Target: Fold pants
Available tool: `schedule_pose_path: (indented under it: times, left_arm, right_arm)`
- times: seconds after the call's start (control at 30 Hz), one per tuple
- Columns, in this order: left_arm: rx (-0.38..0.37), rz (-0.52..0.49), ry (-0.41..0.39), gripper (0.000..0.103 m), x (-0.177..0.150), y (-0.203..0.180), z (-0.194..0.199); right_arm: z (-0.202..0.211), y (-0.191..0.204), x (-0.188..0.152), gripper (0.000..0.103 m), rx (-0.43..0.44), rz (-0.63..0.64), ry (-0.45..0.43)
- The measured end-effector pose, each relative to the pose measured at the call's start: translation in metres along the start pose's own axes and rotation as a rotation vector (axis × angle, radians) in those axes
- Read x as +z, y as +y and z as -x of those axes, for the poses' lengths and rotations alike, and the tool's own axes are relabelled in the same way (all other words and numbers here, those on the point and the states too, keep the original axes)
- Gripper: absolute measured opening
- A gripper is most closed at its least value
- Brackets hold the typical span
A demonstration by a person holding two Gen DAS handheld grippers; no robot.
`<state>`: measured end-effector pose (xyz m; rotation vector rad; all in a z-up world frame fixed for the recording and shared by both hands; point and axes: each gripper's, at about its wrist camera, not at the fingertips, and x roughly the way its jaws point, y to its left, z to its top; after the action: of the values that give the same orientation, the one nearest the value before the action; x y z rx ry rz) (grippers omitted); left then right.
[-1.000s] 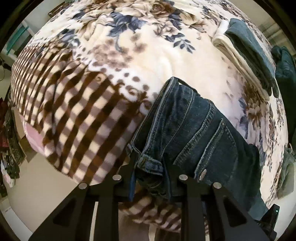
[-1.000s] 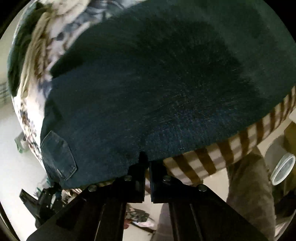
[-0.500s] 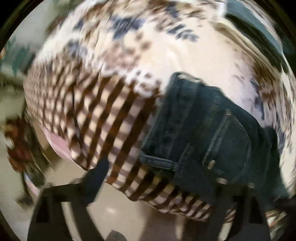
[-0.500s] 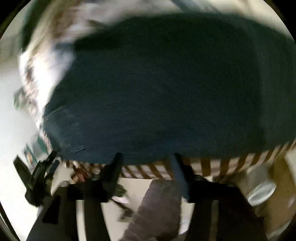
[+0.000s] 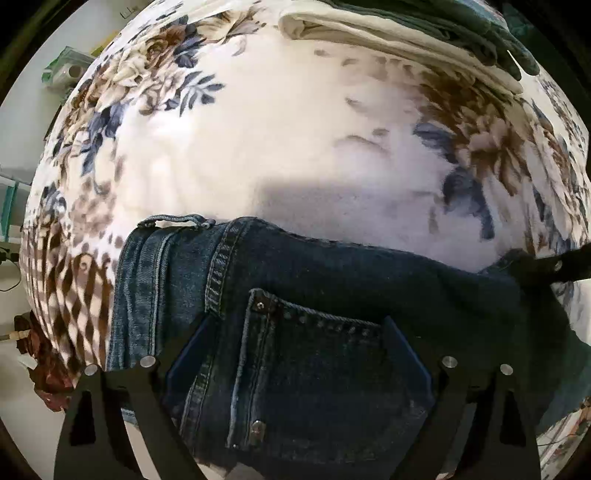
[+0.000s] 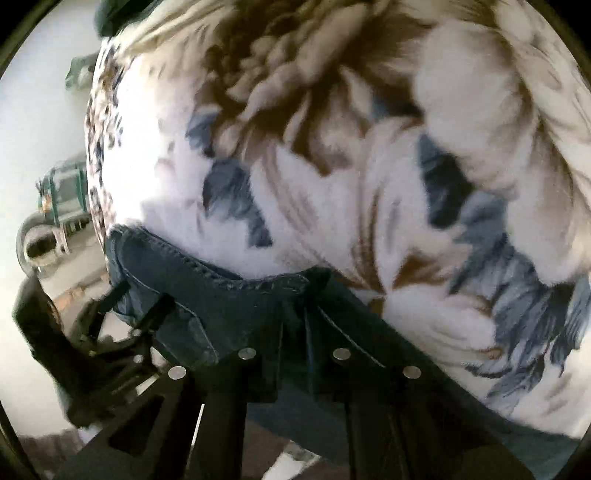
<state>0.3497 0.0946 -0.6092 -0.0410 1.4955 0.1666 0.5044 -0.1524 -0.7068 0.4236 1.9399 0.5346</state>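
Observation:
Dark blue jeans [image 5: 314,295] lie folded on the floral blanket [image 5: 295,147], waistband to the left, back pocket facing up. My left gripper [image 5: 295,325] is open, its fingers spread wide over the back pocket, holding nothing. In the right wrist view my right gripper [image 6: 293,314] is shut on a fold of the jeans' hem edge [image 6: 207,273], lifting it just above the blanket. The right gripper also shows at the right edge of the left wrist view [image 5: 546,266].
A stack of folded clothes, cream and dark green [image 5: 424,26], lies at the blanket's far edge. The checked border of the blanket [image 5: 62,288] hangs over the bed's left side. Floor and clutter [image 6: 48,221] show beyond the bed.
My left gripper let go of the waistband, opened and moved forward over the back pocket. My right gripper opened briefly, then shut on the hem edge and carried it over the blanket.

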Motion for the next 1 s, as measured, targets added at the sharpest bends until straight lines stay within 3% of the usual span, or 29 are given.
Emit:
schedule_pose_path:
  times: [0.13,0.23,0.27,0.37,0.47,0.57,0.7,0.77,0.83,0.9,1.0]
  left_arm:
    - [0.001,-0.014,0.013,0.098,0.000,0.003,-0.006]
    - [-0.016,-0.003,0.027,0.098,0.002,0.006,-0.005]
    - [-0.020,0.002,0.029,0.098,0.002,0.008,-0.006]
    - [-0.025,0.012,0.034,0.098,0.005,0.008,-0.003]
    - [-0.023,0.019,0.036,0.098,0.008,0.011,-0.003]
    - [-0.020,0.018,0.035,0.098,0.008,0.008,-0.001]
    - [-0.017,0.016,0.034,0.098,0.006,0.007,-0.003]
    - [-0.013,0.010,0.034,0.098,0.005,0.006,-0.006]
    - [-0.013,0.010,0.035,0.099,0.005,0.006,-0.008]
    - [-0.012,0.008,0.036,0.100,0.006,0.007,-0.010]
    - [-0.011,0.002,0.037,0.100,0.006,0.007,-0.011]
  right_arm:
    - [0.018,-0.024,0.006,0.004,0.009,-0.084,-0.089]
    - [0.028,-0.028,0.009,0.005,0.112,-0.096,-0.071]
    - [0.032,-0.029,0.009,0.013,0.129,-0.089,-0.060]
    - [0.029,-0.026,0.007,0.066,0.076,-0.043,0.012]
    - [0.009,-0.017,-0.003,0.066,0.029,0.032,0.096]
    - [-0.005,-0.005,-0.012,0.044,-0.043,0.134,0.153]
    - [-0.012,-0.001,-0.016,0.043,-0.019,0.185,0.198]
    - [-0.012,-0.008,-0.005,0.043,0.014,0.150,0.160]
    - [-0.011,-0.016,0.006,0.043,0.111,0.095,0.120]
    - [-0.021,-0.019,0.015,0.044,0.190,0.052,0.130]
    - [-0.039,-0.024,0.022,0.048,0.241,-0.015,0.178]
